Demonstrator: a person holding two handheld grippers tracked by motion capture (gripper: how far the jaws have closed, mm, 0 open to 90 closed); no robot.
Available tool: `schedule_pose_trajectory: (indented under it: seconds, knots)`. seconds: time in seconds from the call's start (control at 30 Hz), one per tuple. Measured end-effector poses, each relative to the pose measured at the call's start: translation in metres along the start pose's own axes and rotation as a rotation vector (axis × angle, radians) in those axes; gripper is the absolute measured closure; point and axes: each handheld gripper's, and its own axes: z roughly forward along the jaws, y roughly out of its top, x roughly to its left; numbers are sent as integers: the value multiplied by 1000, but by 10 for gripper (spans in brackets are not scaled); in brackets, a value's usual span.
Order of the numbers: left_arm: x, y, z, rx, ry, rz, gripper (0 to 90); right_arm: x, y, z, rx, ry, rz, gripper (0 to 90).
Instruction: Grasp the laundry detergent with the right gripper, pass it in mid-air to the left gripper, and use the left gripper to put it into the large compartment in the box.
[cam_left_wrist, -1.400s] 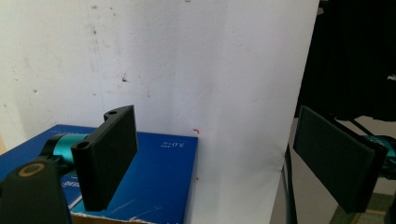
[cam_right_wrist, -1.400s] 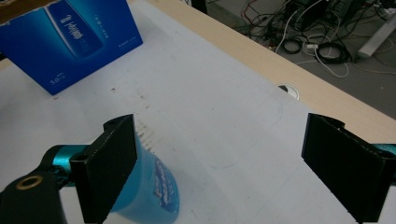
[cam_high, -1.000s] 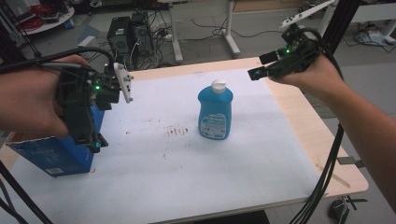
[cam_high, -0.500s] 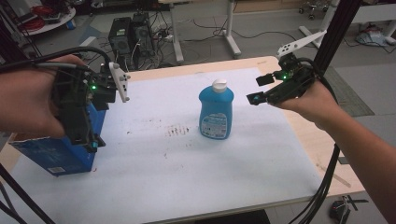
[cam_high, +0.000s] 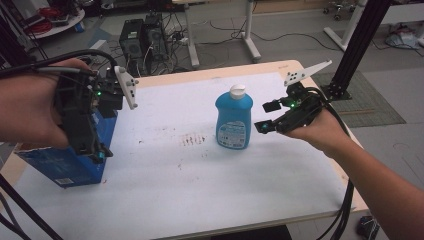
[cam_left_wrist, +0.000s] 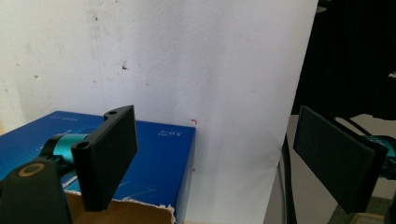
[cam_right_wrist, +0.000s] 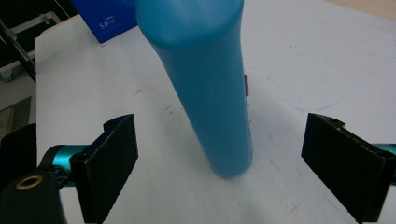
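A blue bottle (cam_high: 233, 120) with a white cap stands upright near the middle of the white sheet (cam_high: 175, 195). Just to its right my right gripper (cam_high: 265, 116) is held level, pointing at its lower half. In the right gripper view the bottle (cam_right_wrist: 210, 88) rises between the two wide-apart jaws of that gripper (cam_right_wrist: 224, 172), and neither pad touches it. My left gripper (cam_high: 97, 149) points down, open, over the near right corner of a blue cardboard box (cam_high: 60, 167). In the left gripper view the box (cam_left_wrist: 159, 158), its top edge torn, lies under the left jaw of the open gripper (cam_left_wrist: 224, 163).
The white sheet covers most of a wooden table, with bare wood along the right edge (cam_high: 345, 165). Computer towers (cam_high: 142, 42) and cables sit on the floor beyond the far edge. A black post (cam_high: 360, 45) rises at the far right corner.
My right gripper has come down and leftward, from up near the far right corner to beside the bottle. The left gripper, the box and the bottle have stayed where they were.
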Motion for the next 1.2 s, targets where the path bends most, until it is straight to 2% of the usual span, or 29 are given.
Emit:
schedule_pose_trajectory:
  seconds: [0.33,0.5,0.77,0.93,1.2]
  knots:
    - [-2,-4,-3,11,4,-6,138,-6,-7,31,13,36,12,101]
    - [-2,-7,-5,3,7,-7,138,-8,-9,41,25,38,8,101]
    - [-4,-13,-4,16,1,-20,138,-12,-11,59,0,62,20,101]
    - [-3,-16,-5,14,5,-28,138,-12,-11,65,-5,65,20,101]
    - [-4,-18,-3,16,2,-28,138,-13,-11,70,-44,66,24,101]
